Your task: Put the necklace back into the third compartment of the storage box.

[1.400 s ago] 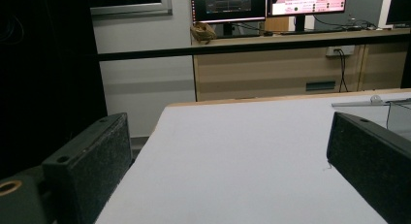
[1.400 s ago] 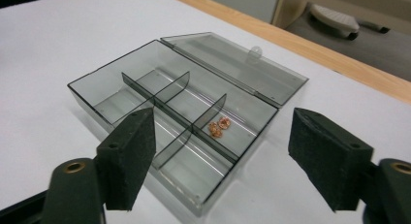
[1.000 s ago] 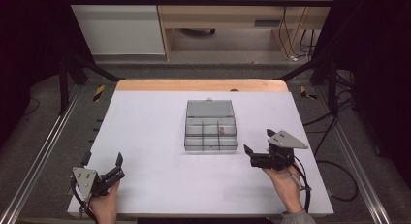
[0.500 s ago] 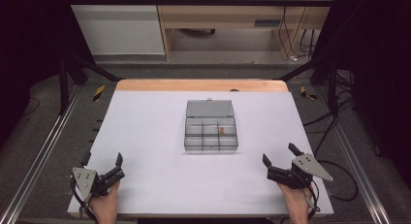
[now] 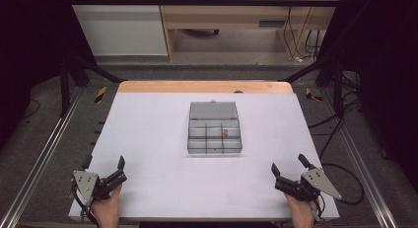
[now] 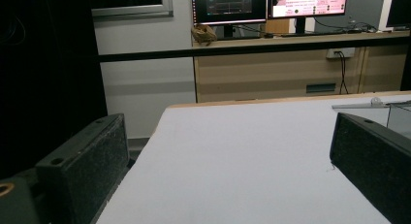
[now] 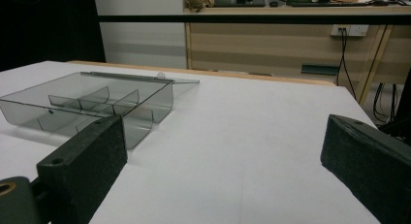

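Note:
A clear grey compartment box (image 5: pixel 215 132) lies open in the middle of the white table (image 5: pixel 148 139), its lid folded back flat. A small reddish item (image 5: pixel 225 133) sits in one right-hand compartment. My left gripper (image 5: pixel 119 170) rests at the front left corner, open, nothing between its jaws. My right gripper (image 5: pixel 288 168) rests at the front right, also open and empty. In the right gripper view the box (image 7: pixel 82 105) lies ahead to the left of the gripper (image 7: pixel 218 161). In the left gripper view the gripper (image 6: pixel 228 161) faces bare table, with the box's edge (image 6: pixel 395 112) at far right.
The table's wooden far edge (image 5: pixel 202 86) borders a gap to a desk with monitors (image 6: pixel 271 3). Metal rails (image 5: pixel 44 149) run along both sides of the table. Cables (image 5: pixel 340 169) trail off the right side.
My right gripper has drawn back from beside the box toward the front right corner of the table. The left gripper has stayed put.

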Action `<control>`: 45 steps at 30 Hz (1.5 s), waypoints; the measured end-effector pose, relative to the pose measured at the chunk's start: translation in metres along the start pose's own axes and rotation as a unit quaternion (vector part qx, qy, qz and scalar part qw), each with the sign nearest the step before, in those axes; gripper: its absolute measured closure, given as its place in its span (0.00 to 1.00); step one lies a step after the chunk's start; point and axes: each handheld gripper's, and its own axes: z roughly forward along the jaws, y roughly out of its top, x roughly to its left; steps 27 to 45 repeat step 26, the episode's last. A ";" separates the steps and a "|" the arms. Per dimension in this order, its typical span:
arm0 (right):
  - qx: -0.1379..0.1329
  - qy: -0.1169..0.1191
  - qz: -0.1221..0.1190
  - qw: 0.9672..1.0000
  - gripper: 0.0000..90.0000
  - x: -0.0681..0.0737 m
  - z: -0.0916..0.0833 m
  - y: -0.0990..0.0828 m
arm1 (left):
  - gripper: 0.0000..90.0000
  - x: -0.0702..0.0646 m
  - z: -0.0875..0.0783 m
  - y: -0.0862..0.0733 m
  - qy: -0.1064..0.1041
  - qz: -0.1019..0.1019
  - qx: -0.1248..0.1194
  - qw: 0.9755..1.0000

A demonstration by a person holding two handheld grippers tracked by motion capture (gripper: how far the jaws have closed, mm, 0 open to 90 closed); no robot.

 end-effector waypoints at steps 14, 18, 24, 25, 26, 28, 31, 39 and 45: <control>-0.015 0.007 0.015 1.000 0.04 -0.004 -0.001 -0.006 | 0.00 0.000 0.000 0.000 0.000 0.000 0.000 1.000; -0.016 0.008 0.017 1.000 0.04 -0.005 -0.001 -0.006 | 0.00 0.000 0.000 0.000 0.000 -0.001 0.000 1.000; -0.011 0.007 0.006 1.000 0.04 -0.003 0.000 -0.006 | 0.00 0.000 0.000 0.000 0.000 -0.002 0.000 1.000; -0.009 0.008 0.006 1.000 0.04 -0.003 0.000 -0.006 | 0.00 0.000 0.000 0.000 0.000 -0.002 0.000 1.000; -0.009 0.007 0.003 1.000 0.04 -0.002 0.001 -0.006 | 0.00 0.000 0.000 0.000 0.000 -0.002 0.000 1.000; -0.009 0.007 0.003 1.000 0.04 -0.002 0.001 -0.006 | 0.00 0.000 0.000 0.000 0.000 -0.002 0.000 1.000; -0.009 0.007 0.003 1.000 0.04 -0.002 0.001 -0.006 | 0.00 0.000 0.000 0.000 0.000 -0.002 0.000 1.000; -0.009 0.007 0.003 1.000 0.04 -0.002 0.001 -0.006 | 0.00 0.000 0.000 0.000 0.000 -0.002 0.000 1.000; -0.009 0.007 0.003 1.000 0.04 -0.002 0.001 -0.006 | 0.00 0.000 0.000 0.000 0.000 -0.002 0.000 1.000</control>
